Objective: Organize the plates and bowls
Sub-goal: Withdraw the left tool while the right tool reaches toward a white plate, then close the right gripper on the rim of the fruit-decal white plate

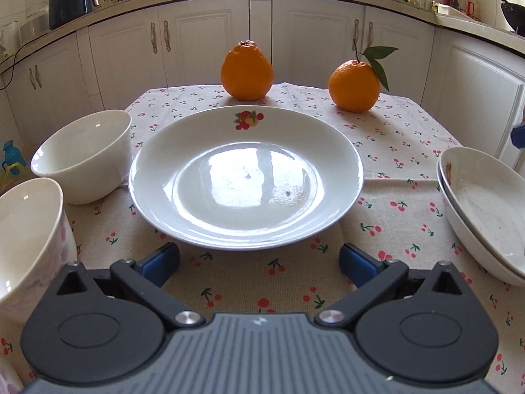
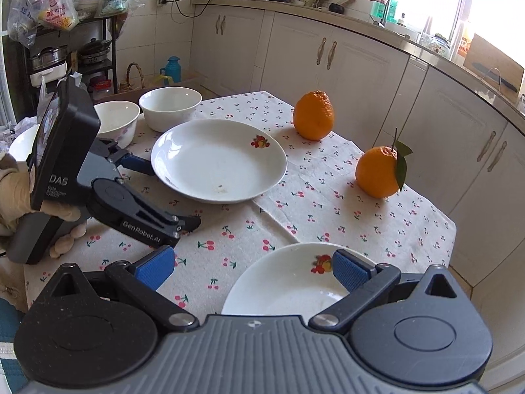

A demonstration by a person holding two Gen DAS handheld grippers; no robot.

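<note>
A white plate with a fruit print [image 1: 246,177] lies in the middle of the cherry-print cloth. My left gripper [image 1: 259,259] stands open just short of the plate's near rim, its blue pads [image 1: 160,259] wide apart and holding nothing. The right wrist view shows the left gripper [image 2: 164,193] beside that plate [image 2: 218,161], carried by a gloved hand [image 2: 13,190]. Two white bowls [image 1: 85,154] [image 1: 26,236] sit to the plate's left. Two stacked plates [image 1: 485,216] rest at the right. My right gripper [image 2: 252,269] hangs open over these stacked plates [image 2: 285,289], gripping nothing.
Two oranges [image 1: 246,70] [image 1: 354,85] stand at the table's far side, one with a leaf. A third bowl [image 2: 23,141] shows partly behind the left gripper. White kitchen cabinets [image 1: 315,39] run close behind the table. The table's right edge [image 2: 452,229] drops off near the leafed orange.
</note>
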